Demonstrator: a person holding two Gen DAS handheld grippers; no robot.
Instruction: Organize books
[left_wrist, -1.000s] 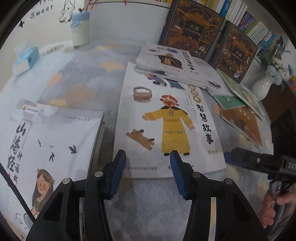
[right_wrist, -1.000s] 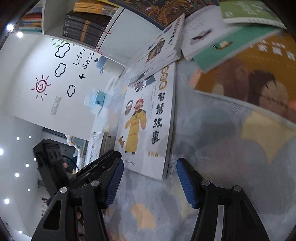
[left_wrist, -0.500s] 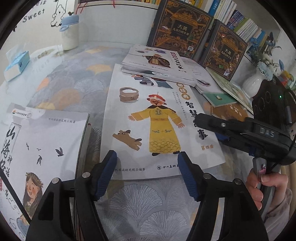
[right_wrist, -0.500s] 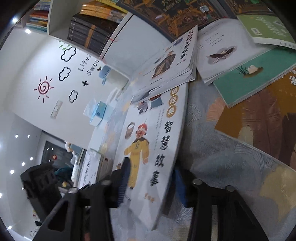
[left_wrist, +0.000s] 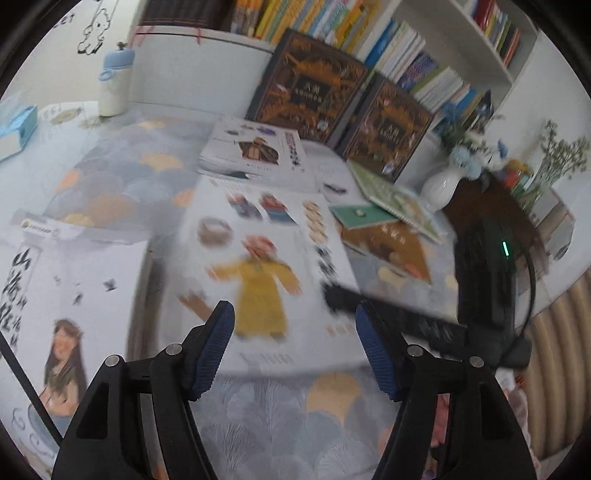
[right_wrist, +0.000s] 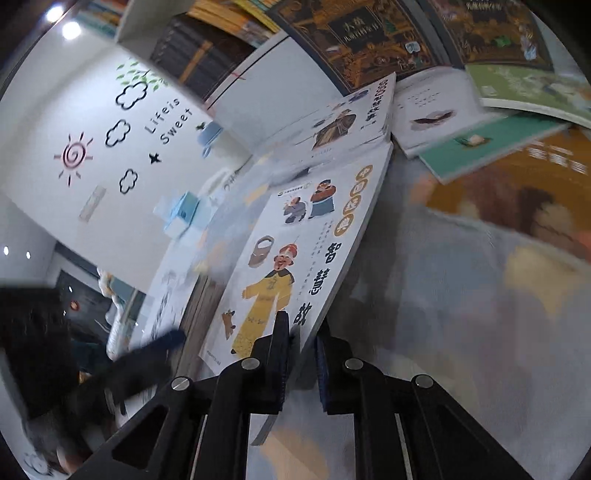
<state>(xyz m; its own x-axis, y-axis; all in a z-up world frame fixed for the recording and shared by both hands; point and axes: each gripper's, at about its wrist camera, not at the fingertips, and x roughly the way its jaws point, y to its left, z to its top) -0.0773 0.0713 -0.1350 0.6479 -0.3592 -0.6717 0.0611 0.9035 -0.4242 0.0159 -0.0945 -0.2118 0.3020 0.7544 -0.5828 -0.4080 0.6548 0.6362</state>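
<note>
Since a second ago the right gripper (right_wrist: 301, 345) has closed onto the near right corner of the yellow-robed picture book (right_wrist: 295, 258), whose long axis runs away from it. The left gripper (left_wrist: 295, 349) is held half open and empty just before the book's near edge. The stacked books (left_wrist: 255, 151) lie beyond.

Right gripper (right_wrist: 301, 349) has just clamped shut, fingers pinching. Left gripper (left_wrist: 295, 347) hangs half-spread, gripping nothing, angled downward.
</note>
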